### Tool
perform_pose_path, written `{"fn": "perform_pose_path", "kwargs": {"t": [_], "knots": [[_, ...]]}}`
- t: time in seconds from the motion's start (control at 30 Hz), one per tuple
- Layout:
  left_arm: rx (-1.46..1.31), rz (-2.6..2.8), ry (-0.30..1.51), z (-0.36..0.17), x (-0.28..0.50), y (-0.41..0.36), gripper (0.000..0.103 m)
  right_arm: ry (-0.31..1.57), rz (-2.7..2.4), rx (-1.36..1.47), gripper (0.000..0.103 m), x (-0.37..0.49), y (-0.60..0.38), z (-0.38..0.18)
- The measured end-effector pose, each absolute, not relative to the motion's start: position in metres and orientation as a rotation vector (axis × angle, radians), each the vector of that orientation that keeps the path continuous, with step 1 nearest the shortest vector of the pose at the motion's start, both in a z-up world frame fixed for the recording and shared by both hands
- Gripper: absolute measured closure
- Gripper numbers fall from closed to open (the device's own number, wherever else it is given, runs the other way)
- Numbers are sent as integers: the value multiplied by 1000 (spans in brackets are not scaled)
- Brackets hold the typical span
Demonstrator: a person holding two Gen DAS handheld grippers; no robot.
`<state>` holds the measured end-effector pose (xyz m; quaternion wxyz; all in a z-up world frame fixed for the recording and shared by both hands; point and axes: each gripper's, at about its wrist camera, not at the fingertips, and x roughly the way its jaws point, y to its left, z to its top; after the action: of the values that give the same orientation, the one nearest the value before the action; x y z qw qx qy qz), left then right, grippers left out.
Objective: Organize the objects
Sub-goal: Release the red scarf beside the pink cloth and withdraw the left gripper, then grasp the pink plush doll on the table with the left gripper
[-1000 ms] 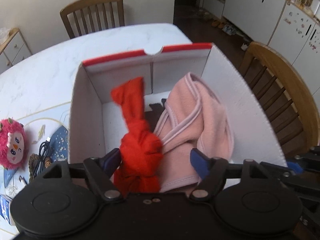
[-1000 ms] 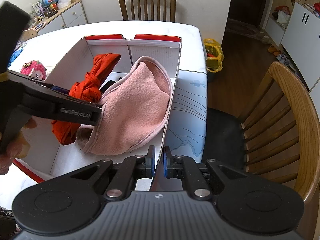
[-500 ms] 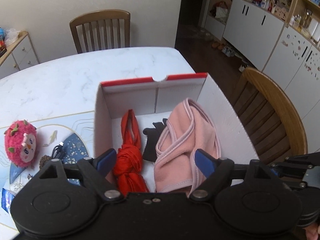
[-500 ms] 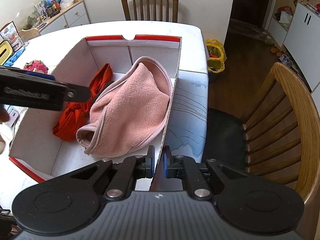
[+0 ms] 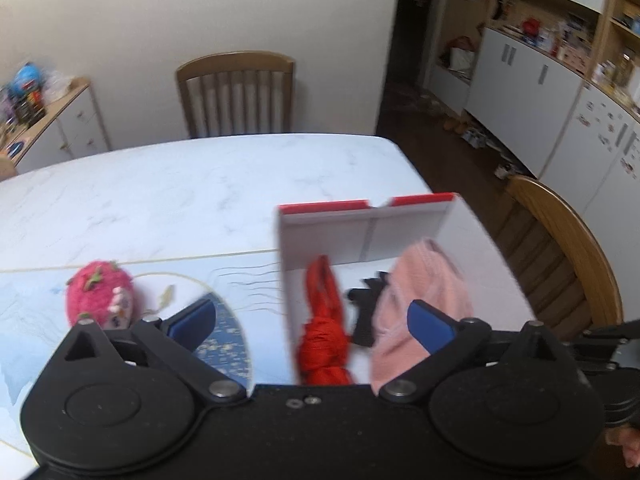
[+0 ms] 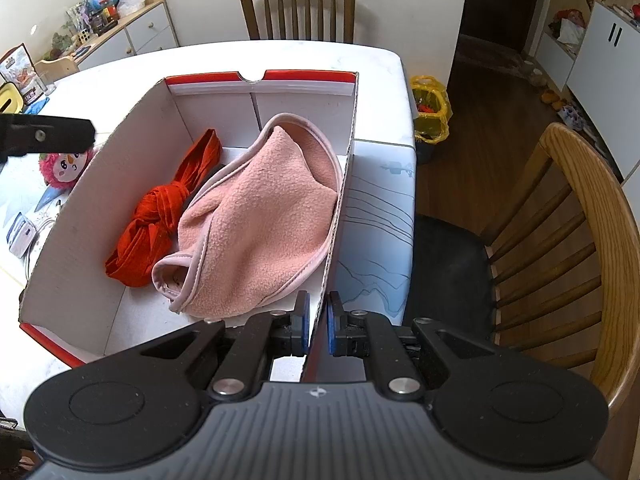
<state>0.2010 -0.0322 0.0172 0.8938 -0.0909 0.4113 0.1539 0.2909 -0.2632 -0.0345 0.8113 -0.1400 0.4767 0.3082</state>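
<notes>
The right gripper (image 6: 318,322) pinches the box (image 6: 346,168) wall; the left gripper (image 5: 312,320) (jaws just spread wide, empty) hangs above the red cloth (image 5: 322,340)

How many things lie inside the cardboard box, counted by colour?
Red: 1, the knotted red cloth
Pink: 1, the pink fleece cloth
Black: 1, a black item between them, largely hidden, kind not clear
Total: 3 in the box
</notes>
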Motion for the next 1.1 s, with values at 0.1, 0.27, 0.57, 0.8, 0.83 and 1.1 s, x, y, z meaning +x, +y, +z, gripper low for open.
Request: {"fn": "perform_pose_path", "kwargs": {"t": [0.1,0.27,0.57,0.8,0.83,1.1], "knots": [[-210,365,861,14,196,-6,1,1023,650,-298,95,291,-262,-34],[-225,457,874,5,186,45,1,1027,624,-297,95,290,-259,-33],[-235,574,905,-16,178,118,1,1043,565,-301,95,283,-251,-30],[-230,580,938,-40,189,148,1,1055,525,-308,95,277,-246,-27],[-225,582,942,-44,191,151,1,1056,519,-310,95,276,-245,-27],[-204,585,986,-75,206,168,1,1066,481,-316,95,272,-241,-26]]}}
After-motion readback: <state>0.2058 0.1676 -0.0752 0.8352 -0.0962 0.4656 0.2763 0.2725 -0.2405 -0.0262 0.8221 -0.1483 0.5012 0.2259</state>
